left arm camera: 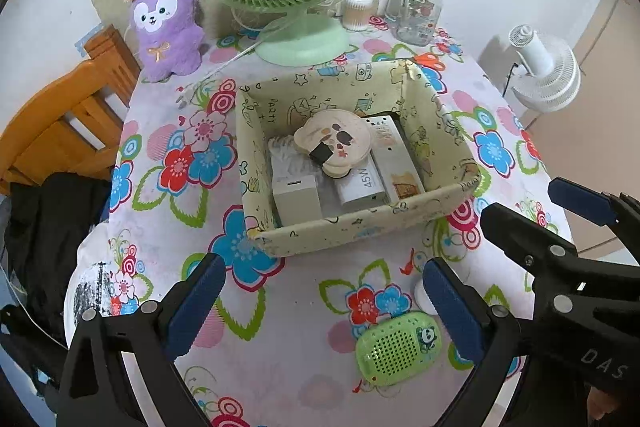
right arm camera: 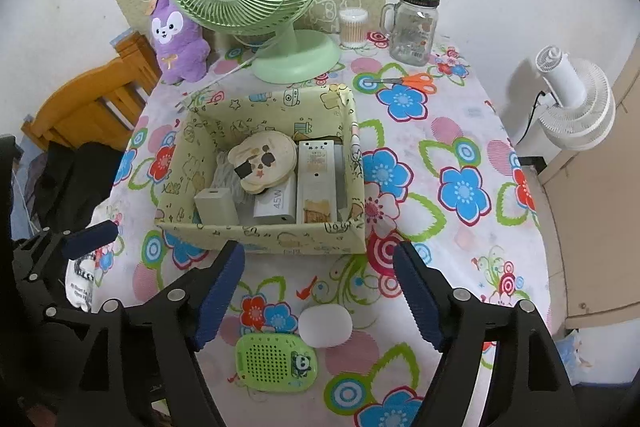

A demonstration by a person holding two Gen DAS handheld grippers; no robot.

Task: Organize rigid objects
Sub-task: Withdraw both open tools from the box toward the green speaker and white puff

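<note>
Box on flowered table: cream, open-topped, at 12 o'clock from both hand-held grippers. Inside: round bear-shaped case on top, white remote along the 3 o'clock wall, 45W charger, small white cube.

Still loose on the table: green speaker, long axis lying 9-to-3 in the right wrist view; white oval touching it at its 1 o'clock corner.

Right hand-held gripper: fingers apart, nothing between them; white oval straight ahead between the fingertips, just short of them, speaker a little nearer the camera toward 7 o'clock.

Left hand-held gripper: fingers apart, empty; speaker at 4 o'clock, close against the inner face of its 3 o'clock finger, oval mostly hidden behind that finger.

Judged: right nearer and better lined up on both loose items; box directly beyond at 12 o'clock. Speaker best clamped across its short side, so little wrist turn likely needed.
</note>
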